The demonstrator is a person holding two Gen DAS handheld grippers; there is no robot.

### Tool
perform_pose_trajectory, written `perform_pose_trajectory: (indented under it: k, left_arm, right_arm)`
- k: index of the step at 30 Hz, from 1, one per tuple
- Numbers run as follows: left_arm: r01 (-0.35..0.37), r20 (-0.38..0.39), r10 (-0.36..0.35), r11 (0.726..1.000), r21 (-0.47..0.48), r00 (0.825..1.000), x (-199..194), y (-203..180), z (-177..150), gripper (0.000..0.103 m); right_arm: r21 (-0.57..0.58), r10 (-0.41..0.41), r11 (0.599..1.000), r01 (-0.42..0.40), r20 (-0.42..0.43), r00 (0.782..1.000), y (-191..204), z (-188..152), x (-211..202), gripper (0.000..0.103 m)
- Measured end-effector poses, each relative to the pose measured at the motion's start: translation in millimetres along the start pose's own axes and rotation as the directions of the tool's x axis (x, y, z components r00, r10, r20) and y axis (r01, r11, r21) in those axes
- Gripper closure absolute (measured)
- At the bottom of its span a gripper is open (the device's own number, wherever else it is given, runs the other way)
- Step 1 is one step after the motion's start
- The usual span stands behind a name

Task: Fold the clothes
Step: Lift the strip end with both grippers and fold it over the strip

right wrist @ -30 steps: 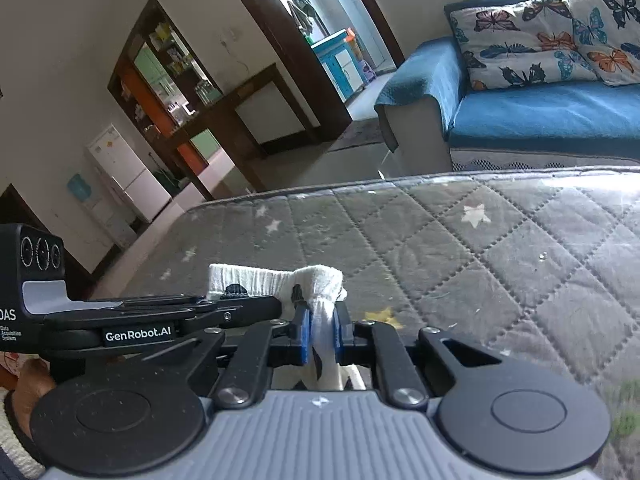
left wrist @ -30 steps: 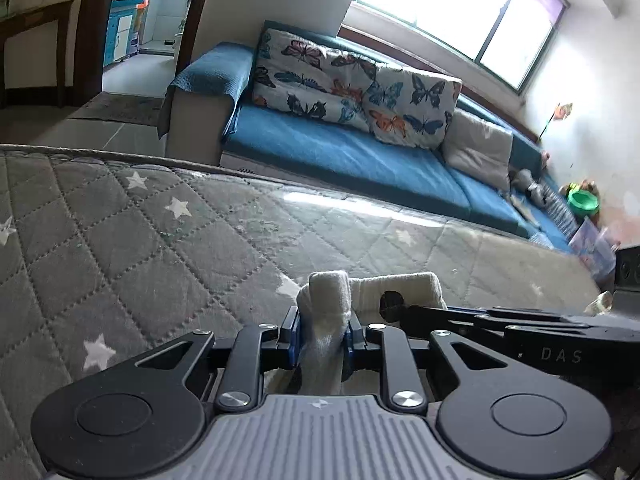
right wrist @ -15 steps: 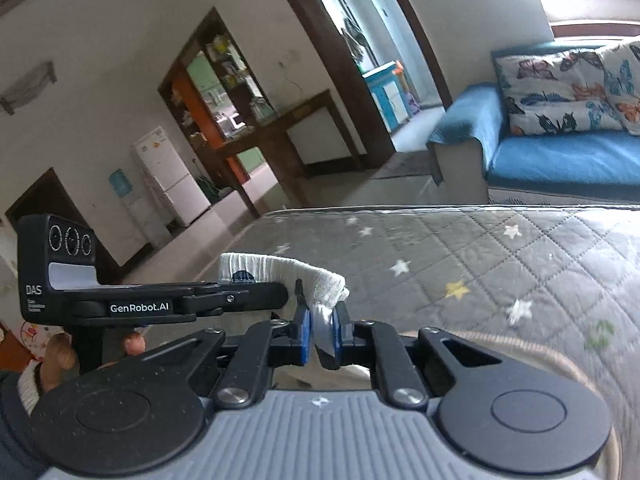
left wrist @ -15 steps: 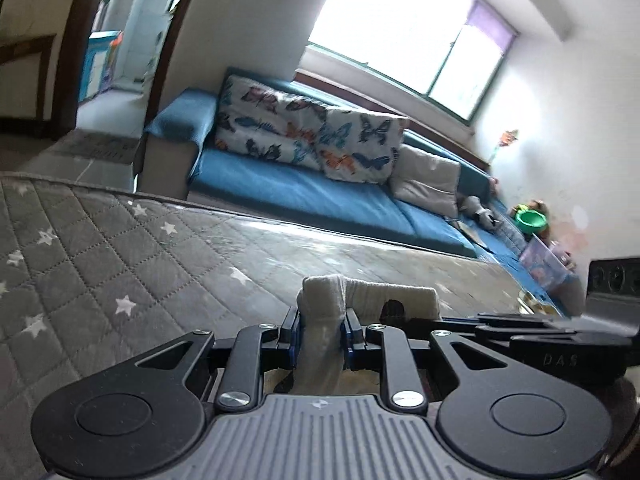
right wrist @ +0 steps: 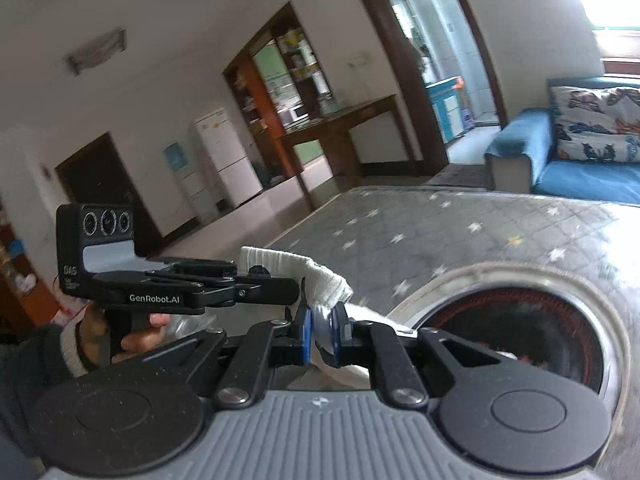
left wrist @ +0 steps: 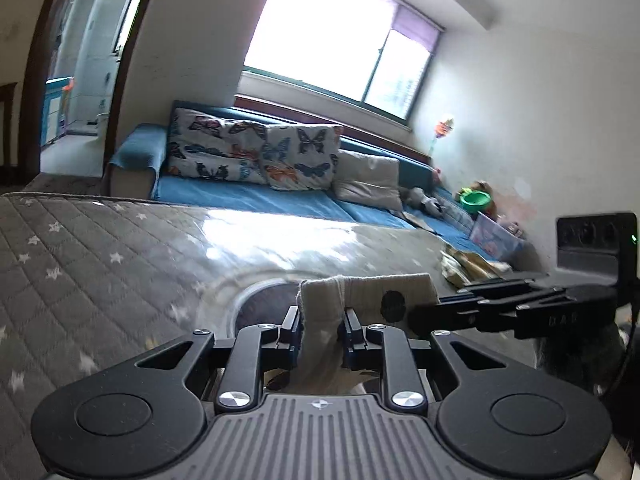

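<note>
A cream white knit garment [left wrist: 368,292] is held up in the air between both grippers above the grey star-quilted mattress [left wrist: 100,256]. My left gripper [left wrist: 320,326] is shut on one end of its ribbed edge. My right gripper [right wrist: 322,326] is shut on the other end of the garment [right wrist: 304,268]. The right gripper shows in the left wrist view [left wrist: 500,312] and the left gripper in the right wrist view [right wrist: 192,292], close side by side. The rest of the garment hangs below, hidden by the gripper bodies.
A round opening with a pale rim and dark inside [right wrist: 528,320] lies on the mattress below the grippers. A blue sofa [left wrist: 280,196] with butterfly cushions stands beyond the mattress. A wooden desk [right wrist: 340,128] and a white fridge [right wrist: 228,156] stand across the room.
Both grippers have lifted the garment higher above the mattress and tilted upward. The round rimmed opening has come into view below. Both grips on the garment are unchanged.
</note>
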State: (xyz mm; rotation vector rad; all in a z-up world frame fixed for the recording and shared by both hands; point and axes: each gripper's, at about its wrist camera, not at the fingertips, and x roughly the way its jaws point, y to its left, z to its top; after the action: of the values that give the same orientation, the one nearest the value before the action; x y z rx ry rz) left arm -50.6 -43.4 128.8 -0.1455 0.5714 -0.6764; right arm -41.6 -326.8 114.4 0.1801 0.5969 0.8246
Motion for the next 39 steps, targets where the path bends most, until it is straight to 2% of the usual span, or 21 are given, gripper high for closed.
perform_pose_trajectory:
  k: [8,13,17,18,19,22,25,28,31,37,39]
  left_arm:
    - [0.028,-0.027,-0.026,0.995,0.092,0.999,-30,-27,-56,0.080]
    - [0.054,-0.063,-0.045,0.989,0.137,0.997,-44,-33,-87,0.074]
    - [0.063,-0.104,-0.044,0.981,0.184,0.994,-51,-36,-104,0.068]
    - [0.071,-0.112,-0.050,0.979,0.193,0.992,-54,-37,-107,0.063]
    - [0.077,-0.118,-0.054,0.977,0.201,0.992,-56,-37,-108,0.057]
    - [0.106,-0.123,-0.078,0.965,0.242,0.989,-65,-38,-112,0.052]
    - [0.129,-0.124,-0.097,0.950,0.283,0.988,-74,-40,-114,0.049]
    - [0.149,-0.131,-0.114,0.942,0.300,0.985,-85,-44,-117,0.049]
    - [0.162,-0.104,-0.139,0.950,0.266,0.985,-91,-41,-108,0.048]
    - [0.177,-0.063,-0.167,0.962,0.209,0.984,-79,-42,-91,0.048]
    - [0.172,-0.070,-0.160,0.961,0.217,0.985,-69,-48,-92,0.049]
  right_arm:
    - [-0.106,0.013,0.994,-0.021,-0.077,0.997,41,-50,-18,0.094]
    - [-0.232,-0.020,0.973,-0.009,-0.121,0.992,58,-72,-18,0.094]
    - [-0.245,-0.024,0.970,-0.010,-0.136,0.990,63,-77,-24,0.094]
    - [-0.246,-0.025,0.969,-0.011,-0.140,0.990,65,-78,-25,0.094]
    - [-0.247,-0.025,0.969,-0.011,-0.143,0.989,66,-78,-26,0.094]
    - [-0.250,-0.027,0.968,-0.012,-0.153,0.988,69,-81,-31,0.091]
    - [-0.254,-0.029,0.967,-0.014,-0.162,0.986,73,-83,-35,0.085]
    - [-0.257,-0.031,0.966,-0.015,-0.172,0.985,77,-86,-40,0.084]
    - [-0.261,-0.033,0.965,-0.016,-0.182,0.983,80,-88,-44,0.084]
    - [-0.268,-0.037,0.963,-0.019,-0.202,0.979,87,-93,-53,0.084]
    - [-0.254,-0.048,0.967,-0.001,-0.188,0.981,87,-92,-46,0.084]
